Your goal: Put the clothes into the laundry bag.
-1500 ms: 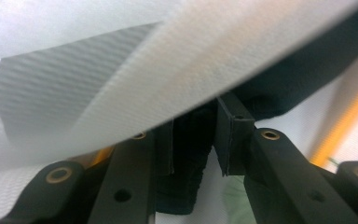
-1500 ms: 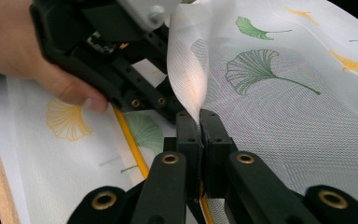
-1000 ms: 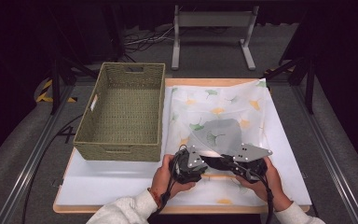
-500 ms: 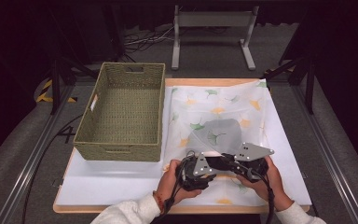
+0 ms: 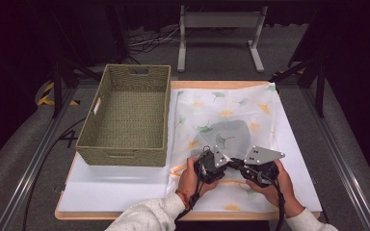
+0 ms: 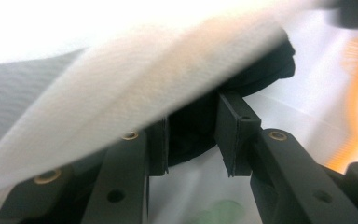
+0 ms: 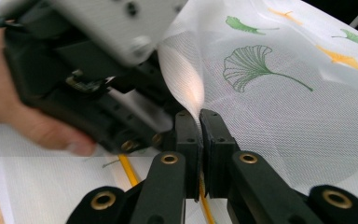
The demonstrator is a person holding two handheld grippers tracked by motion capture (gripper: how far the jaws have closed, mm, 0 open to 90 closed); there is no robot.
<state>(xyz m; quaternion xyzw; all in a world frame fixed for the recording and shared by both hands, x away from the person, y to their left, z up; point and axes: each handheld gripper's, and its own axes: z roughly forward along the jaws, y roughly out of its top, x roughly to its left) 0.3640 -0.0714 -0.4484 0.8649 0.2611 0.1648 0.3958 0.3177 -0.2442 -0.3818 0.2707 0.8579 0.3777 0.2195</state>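
A white mesh bag printed with ginkgo leaves lies flat on the table, and a dark garment shows grey through it. My right gripper is shut on the bag's near edge and holds a fold of mesh up. My left gripper reaches under that raised mesh. Its jaws have just been closing around a bunch of the black garment, which fills the gap between the pads. From above, both grippers sit close together at the bag's near end, the left gripper beside the right gripper.
An empty woven basket stands left of the bag on the white board. An orange zip line runs along the bag's near edge. A metal stand is behind the table.
My left gripper has slid right and down, close against the right gripper and under the lifted mesh. The right gripper has kept its hold in place.
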